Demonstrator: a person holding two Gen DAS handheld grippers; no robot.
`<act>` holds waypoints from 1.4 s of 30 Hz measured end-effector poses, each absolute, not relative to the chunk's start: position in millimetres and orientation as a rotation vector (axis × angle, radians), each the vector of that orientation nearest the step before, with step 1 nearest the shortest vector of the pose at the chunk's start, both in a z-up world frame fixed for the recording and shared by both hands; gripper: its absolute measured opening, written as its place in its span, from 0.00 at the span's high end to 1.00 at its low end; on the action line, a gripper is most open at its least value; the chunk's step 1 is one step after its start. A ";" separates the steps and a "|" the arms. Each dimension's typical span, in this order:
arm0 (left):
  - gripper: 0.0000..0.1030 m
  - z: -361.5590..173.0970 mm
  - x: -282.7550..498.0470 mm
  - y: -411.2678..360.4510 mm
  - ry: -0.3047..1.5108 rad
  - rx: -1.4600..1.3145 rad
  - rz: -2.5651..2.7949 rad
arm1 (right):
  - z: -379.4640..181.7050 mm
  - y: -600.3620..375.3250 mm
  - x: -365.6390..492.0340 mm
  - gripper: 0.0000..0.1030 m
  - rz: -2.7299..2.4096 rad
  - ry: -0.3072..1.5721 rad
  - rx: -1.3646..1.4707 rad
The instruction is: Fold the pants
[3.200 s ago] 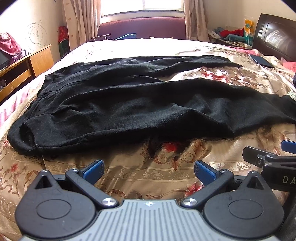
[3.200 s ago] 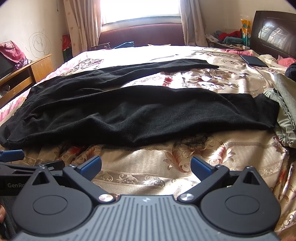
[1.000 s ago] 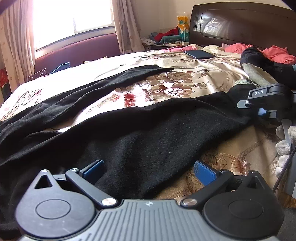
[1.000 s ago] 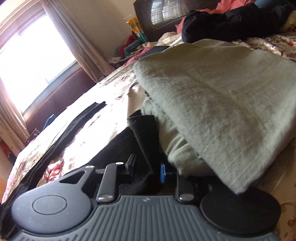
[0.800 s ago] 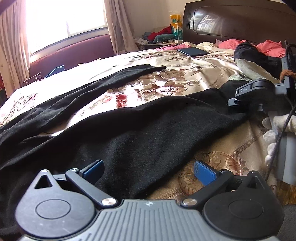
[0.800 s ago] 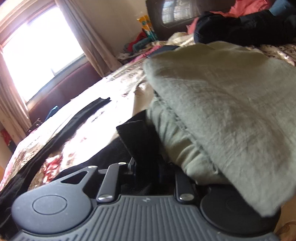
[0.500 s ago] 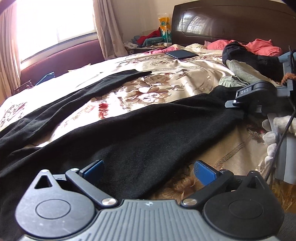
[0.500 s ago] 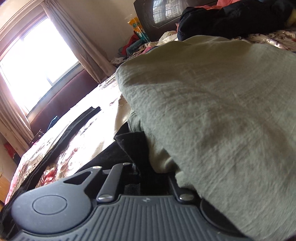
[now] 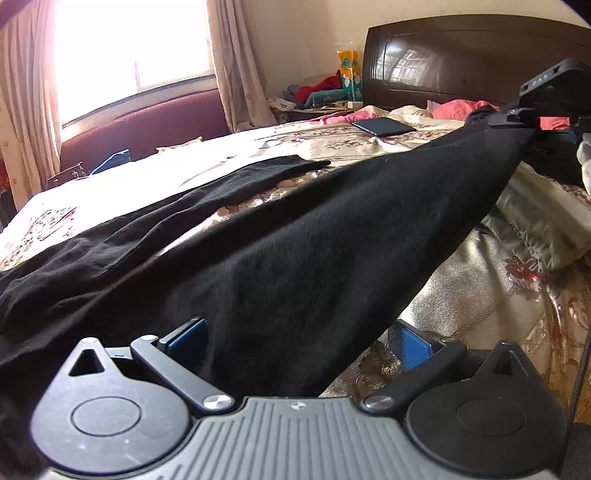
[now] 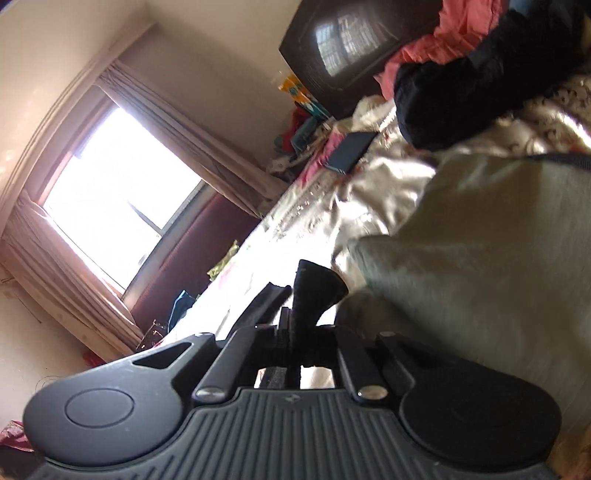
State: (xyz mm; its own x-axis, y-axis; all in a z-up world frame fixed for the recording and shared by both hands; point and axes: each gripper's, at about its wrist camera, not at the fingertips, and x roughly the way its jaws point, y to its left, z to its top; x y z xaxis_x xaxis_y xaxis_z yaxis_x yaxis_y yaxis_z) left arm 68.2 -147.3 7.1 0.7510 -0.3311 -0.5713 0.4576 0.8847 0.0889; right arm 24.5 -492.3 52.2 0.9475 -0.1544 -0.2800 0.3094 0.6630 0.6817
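Black pants lie across the floral bedspread. The far leg rests flat. The near leg is pulled up taut toward the upper right, where my right gripper is shut on its cuff. In the right wrist view the cuff sticks up from between the closed fingers of my right gripper. My left gripper is open and low over the bed. The raised leg's cloth drapes between its blue pads, which do not press on it.
A folded grey-green garment lies on the bed just right of the lifted cuff. A dark tablet, a pink cloth and a black garment sit near the dark headboard. A window with curtains is behind.
The right gripper closed on the cuff beside the grey-green garment, then rose and rolled, lifting the near leg off the bed. The left gripper stayed open and barely shifted.
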 end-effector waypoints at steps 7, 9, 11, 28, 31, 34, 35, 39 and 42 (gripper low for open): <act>0.00 -21.4 74.9 -131.2 0.732 0.248 -0.440 | 10.8 -493.9 60.4 0.96 -0.428 0.559 0.644; 0.00 -15.4 72.2 -121.2 0.716 0.270 -0.430 | 12.1 -488.1 64.2 0.95 -0.450 0.642 0.592; 0.00 -4.7 68.8 -104.4 0.682 0.272 -0.418 | 24.9 -475.9 51.6 0.94 -0.474 0.615 0.508; 0.00 -19.9 132.1 62.2 0.748 0.243 -0.199 | -8.7 -246.5 177.5 0.65 0.176 0.814 0.207; 0.00 -15.5 127.2 79.5 0.765 0.185 -0.205 | -18.1 -223.8 171.7 0.63 0.181 0.835 0.070; 0.00 2.4 127.5 94.0 0.704 0.191 -0.197 | 4.0 -223.2 165.2 0.65 0.242 0.818 0.081; 0.00 9.3 132.9 99.6 0.677 0.212 -0.186 | 10.9 -220.9 168.8 0.65 0.253 0.802 0.070; 0.00 26.3 159.6 136.3 0.606 0.307 -0.088 | 32.0 -206.0 210.8 0.65 0.278 0.753 -0.002; 0.03 37.0 197.4 173.3 0.617 0.313 -0.031 | 40.1 -182.9 272.2 0.63 0.363 0.740 -0.072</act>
State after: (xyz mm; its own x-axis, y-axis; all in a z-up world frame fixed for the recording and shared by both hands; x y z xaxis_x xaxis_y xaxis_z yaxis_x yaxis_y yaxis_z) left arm 197.4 173.3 37.0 0.8165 0.0644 -0.5738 0.1210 0.9526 0.2792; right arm 272.2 -182.9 40.1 0.6795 0.2980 -0.6705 -0.3481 0.9353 0.0629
